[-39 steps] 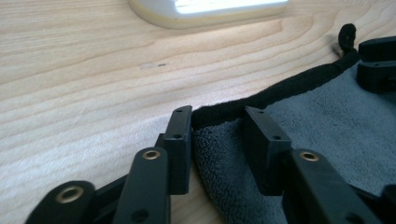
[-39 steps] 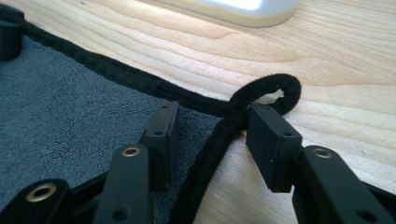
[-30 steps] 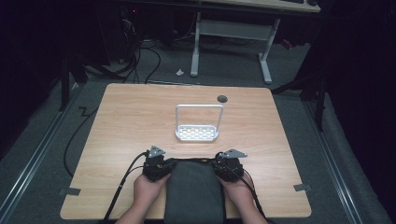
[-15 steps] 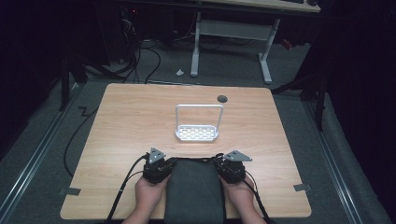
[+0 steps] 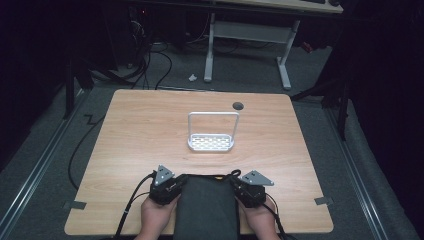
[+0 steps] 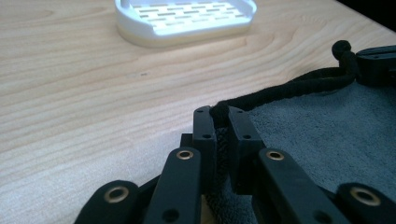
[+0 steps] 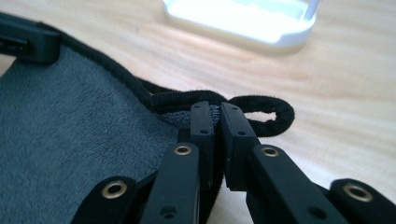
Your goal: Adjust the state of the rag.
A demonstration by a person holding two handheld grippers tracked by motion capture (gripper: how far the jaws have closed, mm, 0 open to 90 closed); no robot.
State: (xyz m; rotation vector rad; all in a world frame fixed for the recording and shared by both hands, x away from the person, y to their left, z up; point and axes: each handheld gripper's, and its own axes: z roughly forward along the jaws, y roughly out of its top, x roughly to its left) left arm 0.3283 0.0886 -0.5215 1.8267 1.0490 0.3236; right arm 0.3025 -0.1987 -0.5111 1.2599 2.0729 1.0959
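Note:
A dark grey towel point(image 5: 207, 207) with a black corded hem lies at the near edge of the wooden table point(image 5: 135, 135), between my two hands. My left gripper point(image 5: 176, 186) is shut on its far left corner, and the towel's hem point(image 6: 280, 91) runs out from between the jaws. On the far right corner my right gripper point(image 5: 239, 187) is shut, beside a black hanging loop point(image 7: 266, 114). The towel point(image 7: 70, 140) spreads flat to the left in the right gripper view. Each gripper point(image 6: 222, 116) point(image 7: 215, 112) pinches cloth between its jaws.
A white slotted tray point(image 5: 211, 142) with an upright handle frame stands at the table's middle, beyond the towel. A small round hole point(image 5: 238, 106) sits near the far edge. Cables trail off the near left edge. A desk frame stands on the floor behind.
Both hands and the towel have slid slightly toward the near edge. The grip on each corner is unchanged.

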